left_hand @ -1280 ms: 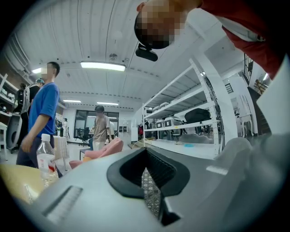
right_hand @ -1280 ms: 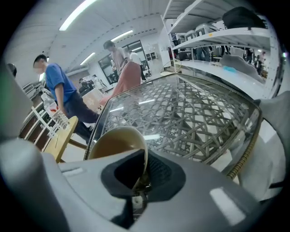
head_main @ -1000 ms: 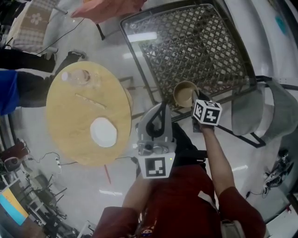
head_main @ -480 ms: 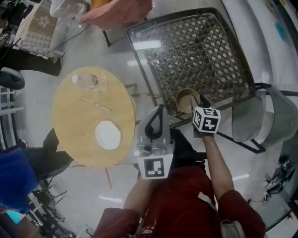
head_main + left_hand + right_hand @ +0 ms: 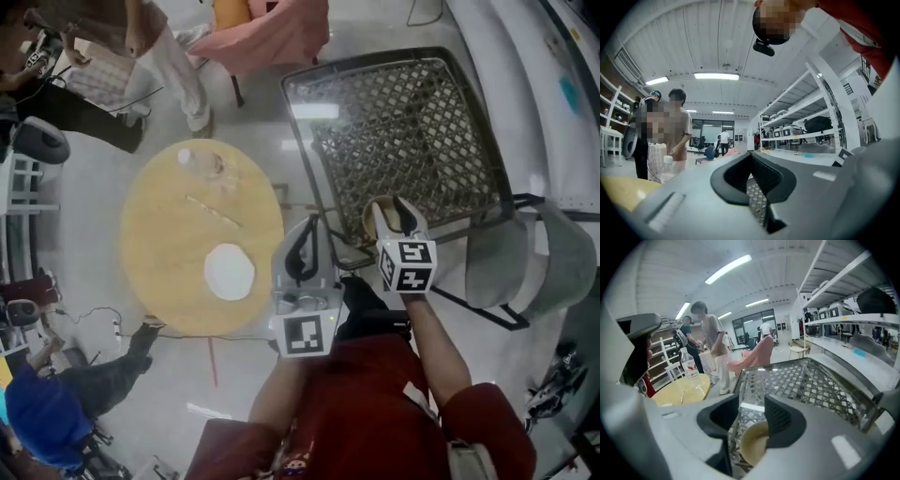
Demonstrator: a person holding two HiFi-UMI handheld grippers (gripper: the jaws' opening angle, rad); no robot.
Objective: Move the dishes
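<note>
On glass table (image 5: 412,122), tan bowl (image 5: 752,444) — right gripper (image 5: 750,414) above, jaws just opened, holding nothing, left gripper (image 5: 751,161) closed.

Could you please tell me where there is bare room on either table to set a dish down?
The lattice table is bare nearly everywhere beyond the bowl at its near corner. The round table is free left of the plate; its far edge, with bottle and stick, is crowded.

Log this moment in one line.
left gripper: shut, empty | right gripper: jaws just opened, nothing between, bowl below | bowl: on glass table | plate: on round table
</note>
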